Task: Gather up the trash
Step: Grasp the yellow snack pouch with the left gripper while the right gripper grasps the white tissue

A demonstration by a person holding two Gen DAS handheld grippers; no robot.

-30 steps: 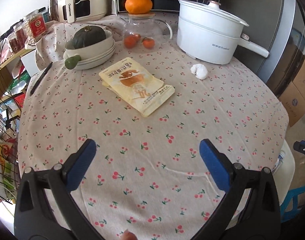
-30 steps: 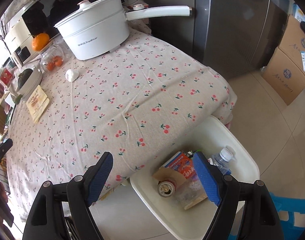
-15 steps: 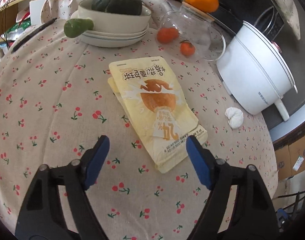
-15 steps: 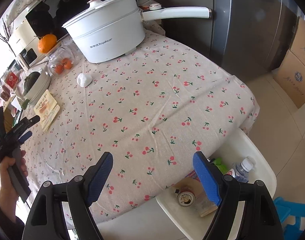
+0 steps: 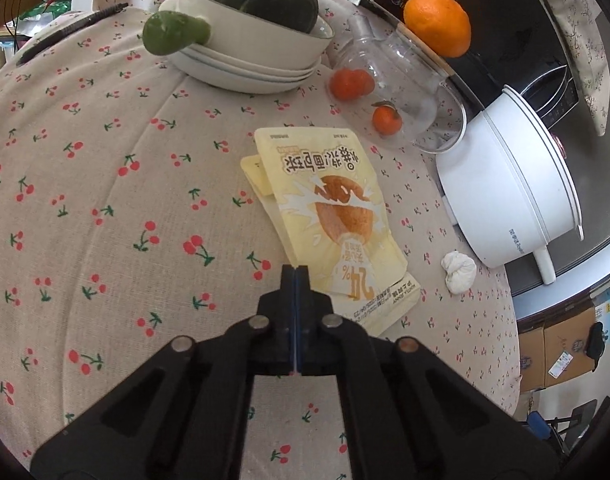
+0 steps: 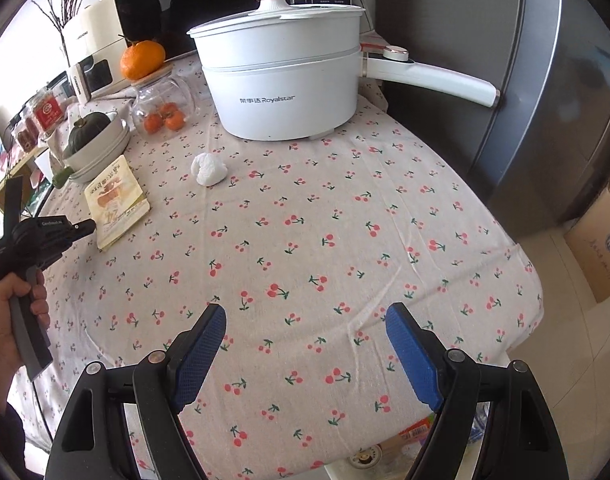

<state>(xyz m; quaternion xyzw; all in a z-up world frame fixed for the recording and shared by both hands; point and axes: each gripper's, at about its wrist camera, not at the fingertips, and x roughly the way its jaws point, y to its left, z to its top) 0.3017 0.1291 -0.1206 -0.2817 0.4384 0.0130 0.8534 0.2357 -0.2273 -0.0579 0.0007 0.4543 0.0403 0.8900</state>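
Observation:
Two stacked yellow snack bags (image 5: 325, 216) lie flat on the cherry-print tablecloth (image 5: 105, 208); they also show in the right wrist view (image 6: 115, 200). My left gripper (image 5: 295, 274) is shut with its tips at the near edge of the top bag; whether it pinches the bag I cannot tell. It shows in the right wrist view (image 6: 87, 225), held by a hand. A crumpled white tissue (image 5: 459, 272) lies near the pot, also seen in the right wrist view (image 6: 208, 169). My right gripper (image 6: 307, 320) is open and empty above the table's near edge.
A white electric pot (image 6: 283, 84) with a long handle stands at the back. A glass jar with oranges (image 6: 163, 110) and a bowl stack holding a green squash (image 5: 261, 12) stand behind the bags. A bin with trash (image 6: 389, 450) sits below the table edge. Cardboard boxes (image 6: 597, 240) stand on the floor.
My left gripper has moved down to the snack bags and shut. My right gripper has swung from the bin up over the table and stays open.

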